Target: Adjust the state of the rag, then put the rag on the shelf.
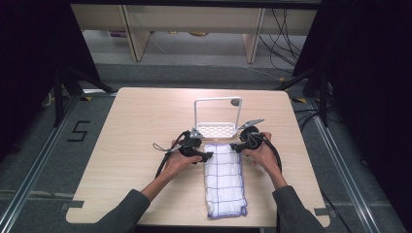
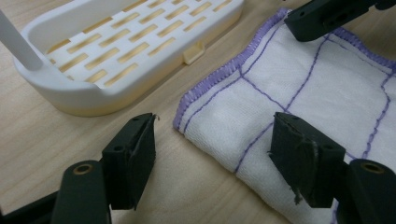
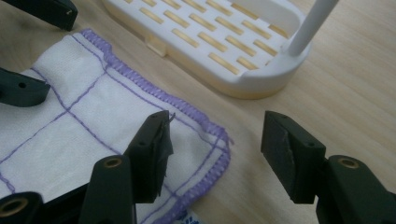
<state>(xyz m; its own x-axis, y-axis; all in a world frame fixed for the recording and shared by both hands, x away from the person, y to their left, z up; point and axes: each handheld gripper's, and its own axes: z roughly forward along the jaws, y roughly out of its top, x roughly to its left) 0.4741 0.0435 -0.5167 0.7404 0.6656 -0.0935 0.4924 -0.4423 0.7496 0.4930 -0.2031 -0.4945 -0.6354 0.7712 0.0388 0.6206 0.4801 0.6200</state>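
A folded white cloth (image 1: pixel 223 179) with purple grid lines and a purple hem lies lengthwise on the wooden table (image 1: pixel 136 126). My left gripper (image 1: pixel 206 156) is at its far left corner and my right gripper (image 1: pixel 234 146) at its far right corner. In the left gripper view the open left gripper (image 2: pixel 215 126) straddles the cloth (image 2: pixel 317 88) corner, one jaw over cloth and one over bare wood. The open right gripper (image 3: pixel 217 123) straddles the other corner of the cloth (image 3: pixel 84 121) the same way. Neither gripper's pads press the fabric.
A white slotted rack (image 1: pixel 218 130) with a tall white frame handle stands just beyond the cloth's far edge, close to both grippers (image 2: pixel 126 42) (image 3: pixel 224 37). Bare tabletop spreads left and right of the cloth. Shelves and cables lie beyond the table.
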